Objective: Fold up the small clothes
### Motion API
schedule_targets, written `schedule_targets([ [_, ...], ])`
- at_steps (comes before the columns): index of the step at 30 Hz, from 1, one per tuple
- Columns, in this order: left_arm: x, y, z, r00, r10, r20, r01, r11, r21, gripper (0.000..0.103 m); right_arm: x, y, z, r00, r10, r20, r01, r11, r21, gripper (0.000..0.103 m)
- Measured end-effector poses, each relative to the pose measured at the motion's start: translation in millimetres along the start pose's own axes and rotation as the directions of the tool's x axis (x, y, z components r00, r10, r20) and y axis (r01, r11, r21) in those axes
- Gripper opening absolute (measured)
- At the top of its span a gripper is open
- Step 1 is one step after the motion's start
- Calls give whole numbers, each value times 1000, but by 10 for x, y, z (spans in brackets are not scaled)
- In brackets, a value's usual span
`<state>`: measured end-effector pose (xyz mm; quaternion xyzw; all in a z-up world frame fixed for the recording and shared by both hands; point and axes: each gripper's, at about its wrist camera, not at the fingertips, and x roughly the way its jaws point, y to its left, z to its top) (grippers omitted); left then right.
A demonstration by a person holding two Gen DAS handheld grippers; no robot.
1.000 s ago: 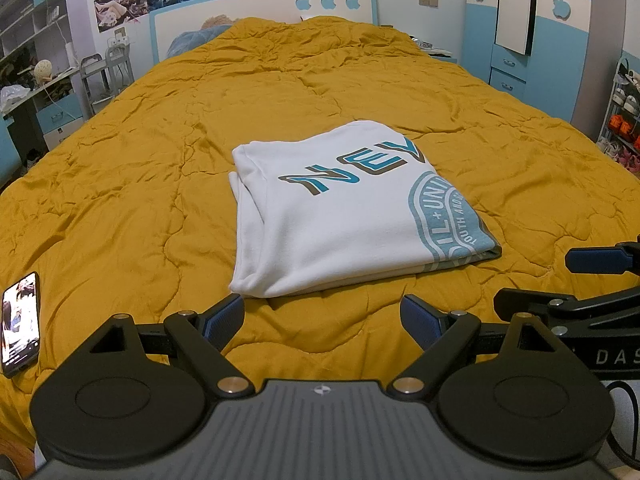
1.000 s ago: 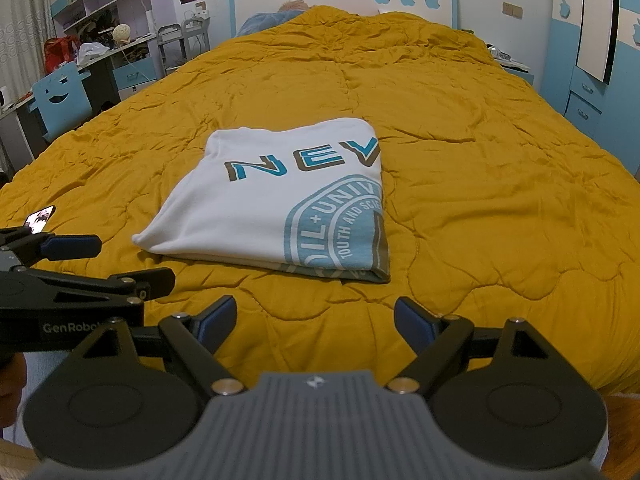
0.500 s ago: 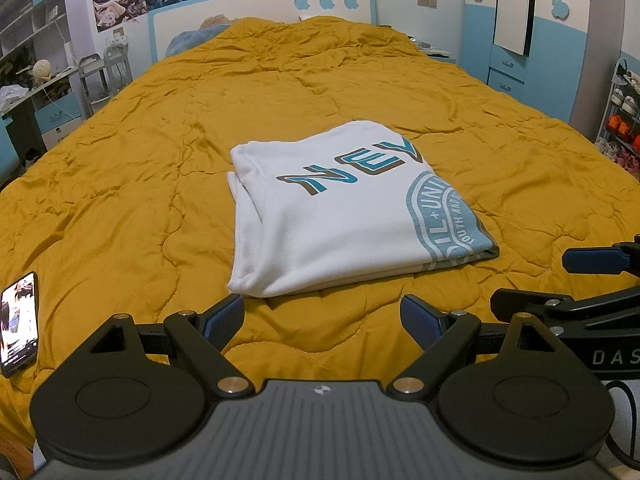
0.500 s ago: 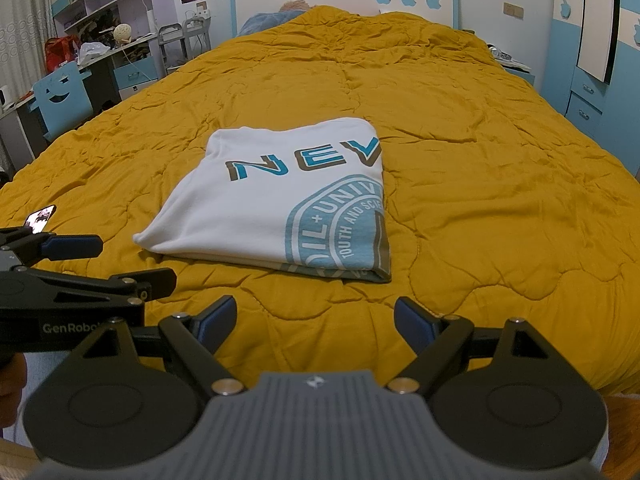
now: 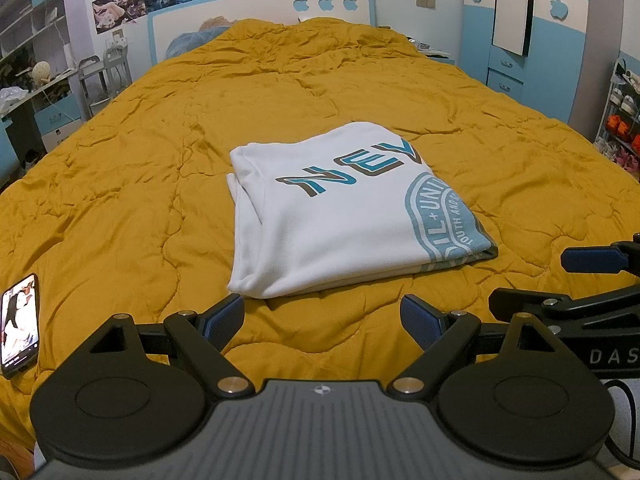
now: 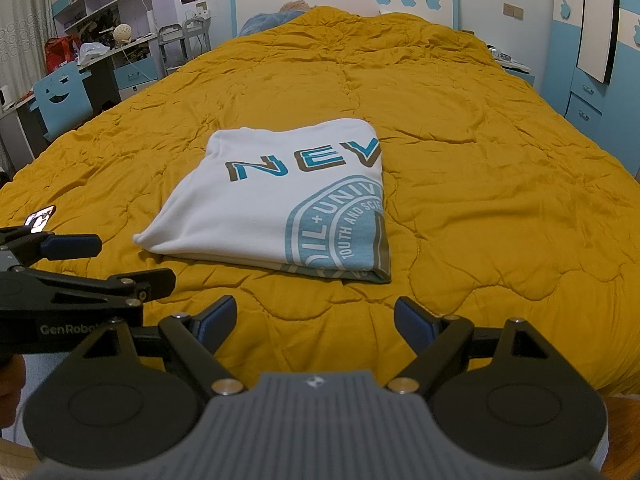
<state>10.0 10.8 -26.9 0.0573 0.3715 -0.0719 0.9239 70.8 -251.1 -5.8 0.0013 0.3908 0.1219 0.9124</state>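
The white T-shirt (image 5: 340, 216) sits folded into a neat rectangle mid-bed on the mustard quilt (image 5: 120, 208), and over the last second nothing about it has shifted. I've got the left gripper (image 5: 322, 316) and right gripper (image 6: 316, 316) both spread wide, empty, hanging short of its near edge, so I'd call this fold done.

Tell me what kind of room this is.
A bedroom, probably a child's: a wide bed under a mustard quilt with an apple-cutout headboard, a blue wardrobe, and a cluttered desk with shelves. A folded white T-shirt lies on the quilt.
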Motion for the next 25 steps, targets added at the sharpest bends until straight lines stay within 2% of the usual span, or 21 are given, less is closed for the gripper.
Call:
schedule_targets([
  [25,4,-9,-6,1000,9,3,-9,1000,-6,101,-21,-16,-1,1000,0,8,0,1000,-4,82],
])
